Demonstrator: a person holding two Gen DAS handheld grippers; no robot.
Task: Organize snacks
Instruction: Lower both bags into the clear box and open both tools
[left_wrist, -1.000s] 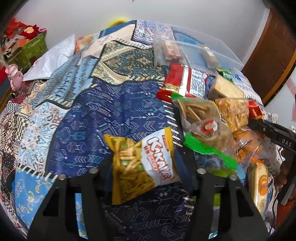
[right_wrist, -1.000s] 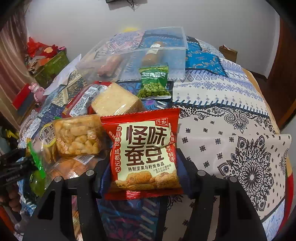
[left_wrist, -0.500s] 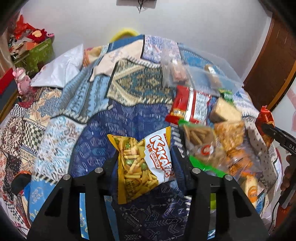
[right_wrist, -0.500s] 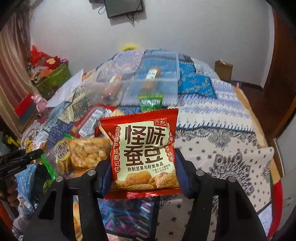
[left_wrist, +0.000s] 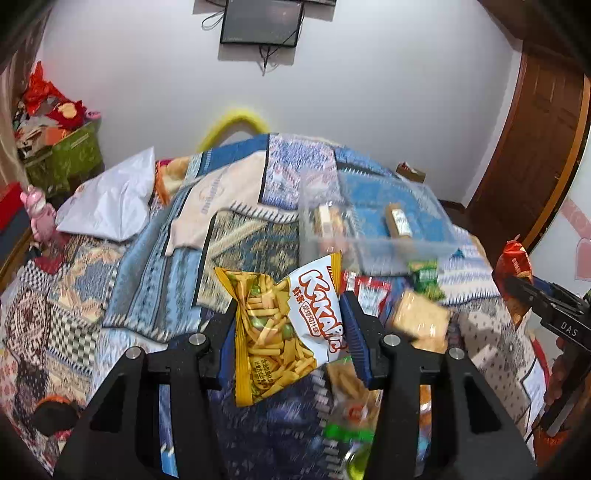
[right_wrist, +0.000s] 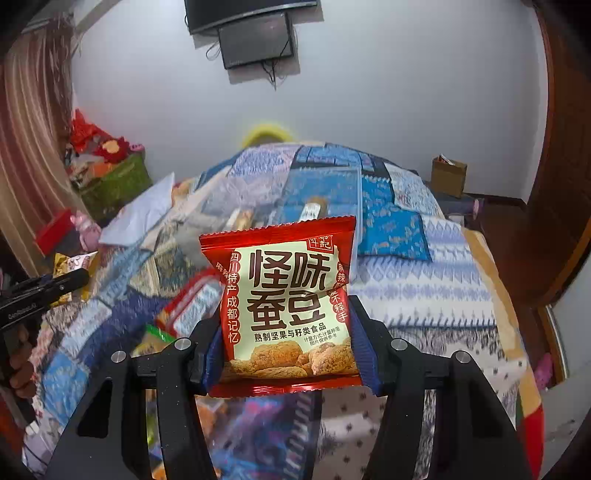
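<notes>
Left wrist view: the left gripper (left_wrist: 291, 341) pinches a yellow-and-white snack bag (left_wrist: 286, 330) between its blue pads (left_wrist: 352, 341), and the bag hangs tilted above the patchwork bedspread (left_wrist: 147, 280). Just below and to the right lies a blurred heap of other packets, among them a pale square cracker pack (left_wrist: 421, 319), a red-and-white packet (left_wrist: 364, 291) and a small green bag (left_wrist: 426, 275). Beyond these sits a clear plastic bin (left_wrist: 373, 229) with two small wrapped snacks inside it. At the right edge the other gripper shows side-on with its red packet (left_wrist: 513, 266). A white pillow (left_wrist: 110, 199) lies at the far left of the bed, and a dark screen (left_wrist: 262, 20) hangs on the wall.

Right wrist view: the right gripper (right_wrist: 290, 350) is clamped on a red packet with Chinese lettering (right_wrist: 284, 306), held upright and facing the camera, off the bed. Behind it the clear bin (right_wrist: 325, 188) rests on the bedspread, near the far end of the bed. A small cardboard box (right_wrist: 448, 175) stands by the wall to the right.
</notes>
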